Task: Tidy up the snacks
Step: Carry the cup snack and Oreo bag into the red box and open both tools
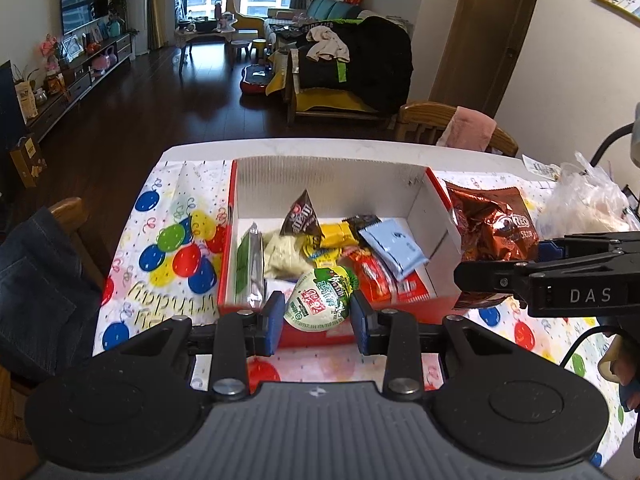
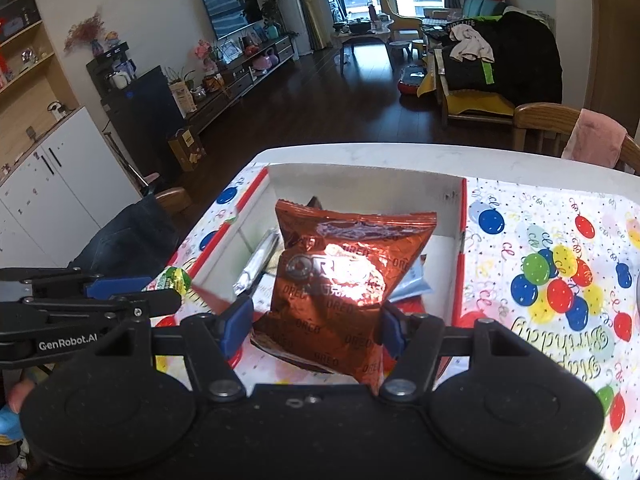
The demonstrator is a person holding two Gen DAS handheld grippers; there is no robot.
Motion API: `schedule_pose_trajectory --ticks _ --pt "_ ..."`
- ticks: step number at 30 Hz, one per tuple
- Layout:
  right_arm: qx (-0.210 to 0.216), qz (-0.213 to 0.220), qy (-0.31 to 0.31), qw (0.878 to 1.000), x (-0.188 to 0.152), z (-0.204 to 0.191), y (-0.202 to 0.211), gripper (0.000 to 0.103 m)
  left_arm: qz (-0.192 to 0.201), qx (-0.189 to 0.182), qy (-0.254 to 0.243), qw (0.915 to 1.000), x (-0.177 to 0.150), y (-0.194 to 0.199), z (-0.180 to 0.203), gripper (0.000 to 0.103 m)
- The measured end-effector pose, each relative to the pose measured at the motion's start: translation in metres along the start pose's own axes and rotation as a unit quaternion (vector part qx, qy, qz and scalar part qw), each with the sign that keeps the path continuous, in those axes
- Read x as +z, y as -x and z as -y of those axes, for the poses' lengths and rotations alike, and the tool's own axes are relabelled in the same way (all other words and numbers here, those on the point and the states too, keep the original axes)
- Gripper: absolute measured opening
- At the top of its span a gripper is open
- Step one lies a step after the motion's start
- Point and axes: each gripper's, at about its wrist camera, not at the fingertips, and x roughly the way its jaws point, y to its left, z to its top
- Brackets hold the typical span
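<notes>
- Left gripper (image 1: 317,319): fingers clamped on the egg-shaped snack (image 1: 320,300), held over the near edge of the box (image 1: 332,178).
- Right gripper (image 2: 316,330): fingers clamped on the Oreo bag (image 2: 340,280), also at the box.
- Box holds several packets already; both held items not yet dropped.
- Plastic bag (image 1: 584,196) on the counter (image 1: 280,148) beyond; contents unclear.

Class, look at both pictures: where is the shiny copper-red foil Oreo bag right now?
The shiny copper-red foil Oreo bag is clamped in the right gripper, near the red-and-white cardboard box; the left wrist view shows it at that box's right side.
</notes>
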Motion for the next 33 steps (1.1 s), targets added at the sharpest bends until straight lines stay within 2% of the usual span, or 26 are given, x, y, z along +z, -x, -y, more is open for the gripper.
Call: schedule_pose_trajectory --ticks 13,33 --pt "-0.022 -0.035 0.024 0.999 0.038 0.023 -0.058 0.064 -0.037 0.034 0.001 0.9987 0.038 -0.063 0.002 0.034" --pt "-0.042 -0.119 0.054 0.991 0.064 0.032 -0.158 0.065 -0.106 0.056 -0.018 0.9927 0.046 -0.146 0.000 0.034"
